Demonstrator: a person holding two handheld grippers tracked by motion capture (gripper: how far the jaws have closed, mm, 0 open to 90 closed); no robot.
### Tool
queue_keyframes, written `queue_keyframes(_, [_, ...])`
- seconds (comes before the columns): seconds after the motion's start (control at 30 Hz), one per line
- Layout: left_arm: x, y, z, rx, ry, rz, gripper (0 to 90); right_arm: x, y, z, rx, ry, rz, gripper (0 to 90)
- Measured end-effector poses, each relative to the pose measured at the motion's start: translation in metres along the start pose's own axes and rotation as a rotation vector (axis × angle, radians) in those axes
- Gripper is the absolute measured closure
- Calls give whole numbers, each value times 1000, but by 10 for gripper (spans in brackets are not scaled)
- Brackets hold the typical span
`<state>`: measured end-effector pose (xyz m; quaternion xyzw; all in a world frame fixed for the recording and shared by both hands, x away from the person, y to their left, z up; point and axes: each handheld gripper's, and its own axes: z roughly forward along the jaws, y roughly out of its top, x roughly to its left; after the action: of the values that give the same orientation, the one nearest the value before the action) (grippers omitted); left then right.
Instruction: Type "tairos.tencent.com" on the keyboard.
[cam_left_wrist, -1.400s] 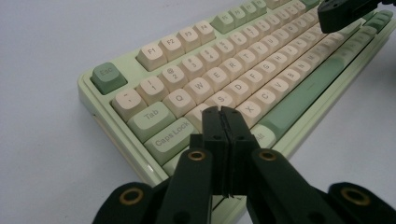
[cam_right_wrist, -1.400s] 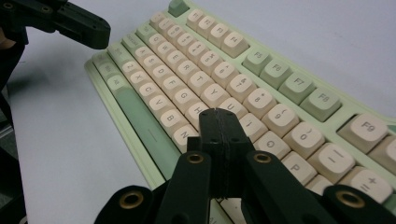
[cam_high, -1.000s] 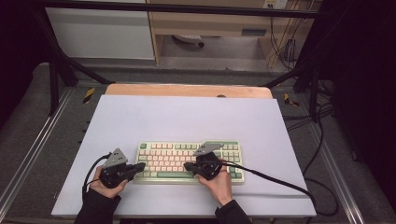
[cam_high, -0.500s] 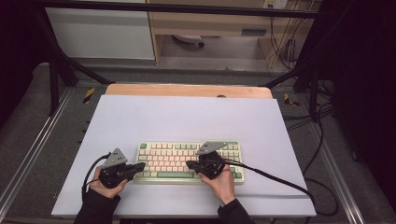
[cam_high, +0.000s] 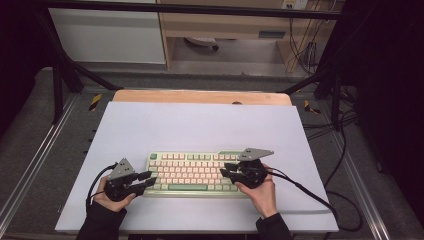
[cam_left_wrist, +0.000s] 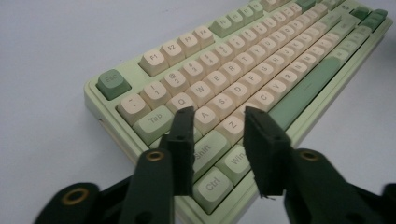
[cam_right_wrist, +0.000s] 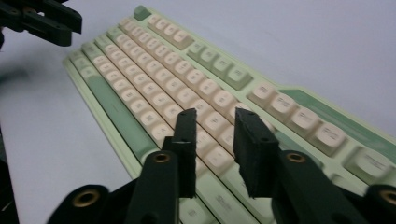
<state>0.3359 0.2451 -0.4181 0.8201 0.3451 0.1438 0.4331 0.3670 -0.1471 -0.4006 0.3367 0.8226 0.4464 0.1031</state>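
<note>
A pale green keyboard (cam_high: 192, 172) with cream and green keys lies near the front of the white table top (cam_high: 200, 125). My left gripper (cam_high: 146, 181) hovers at the keyboard's left end; its jaws have just been opening and stand open over the Shift and Z keys (cam_left_wrist: 218, 135), gripping nothing. My right gripper (cam_high: 226, 171) is over the keyboard's right part; its jaws have also just been opening and stand open above the keys (cam_right_wrist: 215, 135) with nothing between them. The left gripper (cam_right_wrist: 46, 21) also appears far off beyond the keyboard (cam_right_wrist: 187, 84) in the right gripper view.
A wooden strip (cam_high: 200, 96) runs along the table's back edge. The right gripper's black cable (cam_high: 310, 192) trails off the table's right side toward more cables on the floor. Metal rails (cam_high: 30, 165) flank the table.
The right gripper has moved to the right along the keyboard and risen a little. Both grippers' jaws, shut before, now stand apart. The left hand has stayed put.
</note>
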Motion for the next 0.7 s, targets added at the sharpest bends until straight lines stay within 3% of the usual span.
queue_keyframes(0.13, [3,-1,-4,-2,13,5,498,-11,-10,-13,-10,-35,2,444])
queue_keyframes(0.37, [9,-12,-8,26,21,-7,287,-28,-31,-33,-26,-68,39,189])
queue_keyframes(0.53, [8,-15,-7,49,21,2,151,-37,-46,-41,-15,-67,52,86])
queue_keyframes(0.7, [9,-18,-6,63,18,5,66,-42,-60,-45,-1,-56,77,63])
